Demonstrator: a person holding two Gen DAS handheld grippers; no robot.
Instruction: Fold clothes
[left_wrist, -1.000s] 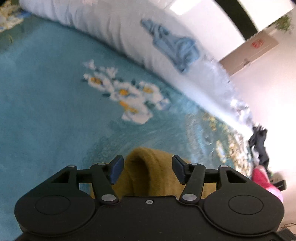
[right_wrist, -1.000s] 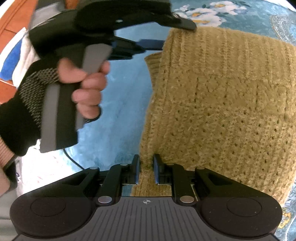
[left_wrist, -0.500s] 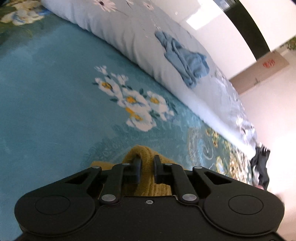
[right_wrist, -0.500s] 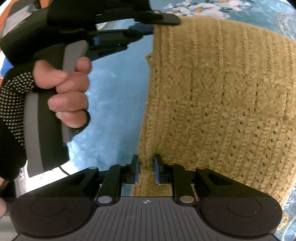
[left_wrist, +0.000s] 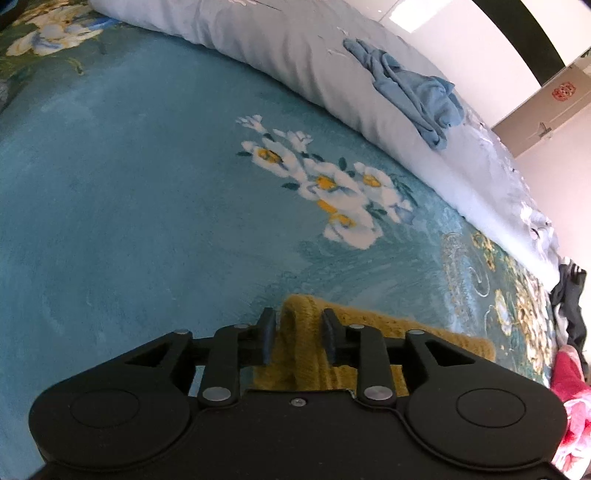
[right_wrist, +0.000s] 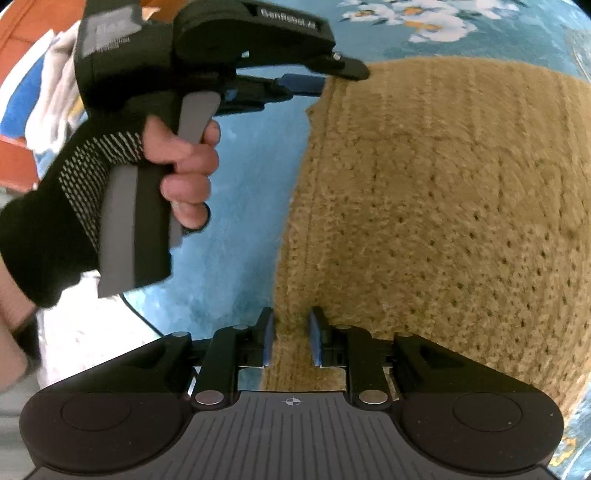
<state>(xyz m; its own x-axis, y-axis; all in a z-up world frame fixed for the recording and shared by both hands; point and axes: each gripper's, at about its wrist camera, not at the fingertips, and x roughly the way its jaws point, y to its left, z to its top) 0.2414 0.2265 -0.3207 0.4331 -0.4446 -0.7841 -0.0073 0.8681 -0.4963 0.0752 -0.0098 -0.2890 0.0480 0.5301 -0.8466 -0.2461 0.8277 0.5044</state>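
Mustard knit sweater (right_wrist: 443, 221) lies flat on the teal floral blanket (left_wrist: 147, 206). Left gripper (left_wrist: 298, 334) at its far edge, jaws just opening, a raised fold between them with gaps either side. Right gripper (right_wrist: 291, 338) at the near edge, jaws just easing apart, narrow, knit between the pads. Gloved hand (right_wrist: 177, 173) grips the left handle. Blue cloth (left_wrist: 410, 92) beyond the blanket.

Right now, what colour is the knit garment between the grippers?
Mustard yellow, a chunky knit garment, clearest in the right wrist view.
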